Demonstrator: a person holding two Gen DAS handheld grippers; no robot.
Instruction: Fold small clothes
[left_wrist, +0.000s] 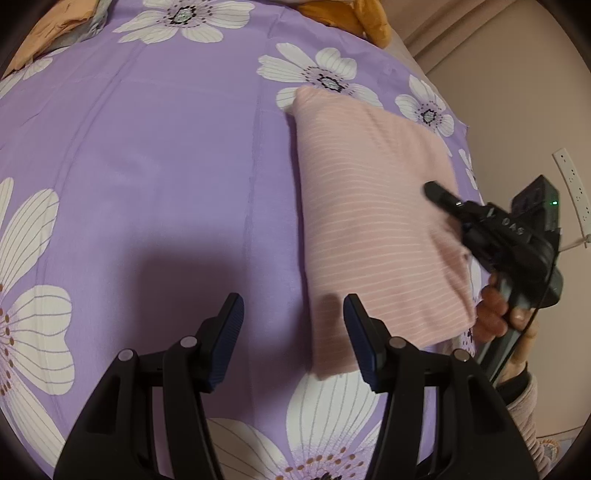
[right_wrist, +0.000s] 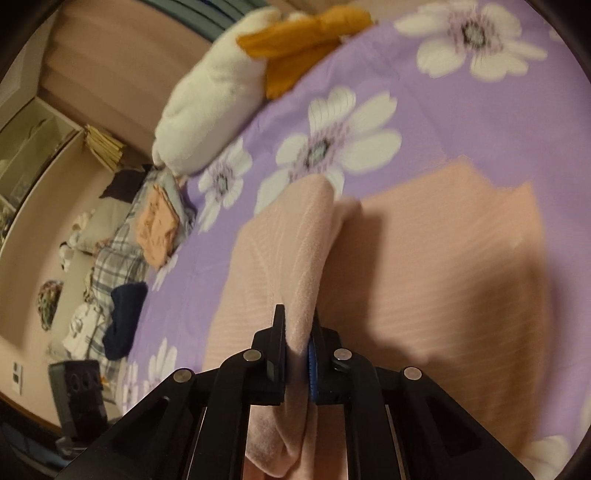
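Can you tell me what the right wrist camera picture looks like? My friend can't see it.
The right tongs are shut on a fold of the pink striped cloth, lifting it off a purple bedsheet with big white flowers. Far off to the left lie a white pillow, a mustard cloth and a pile of clothes.

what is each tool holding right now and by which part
The right tool is shut on a raised fold of the pink striped garment, along its edge. The left tool is open and holds nothing.
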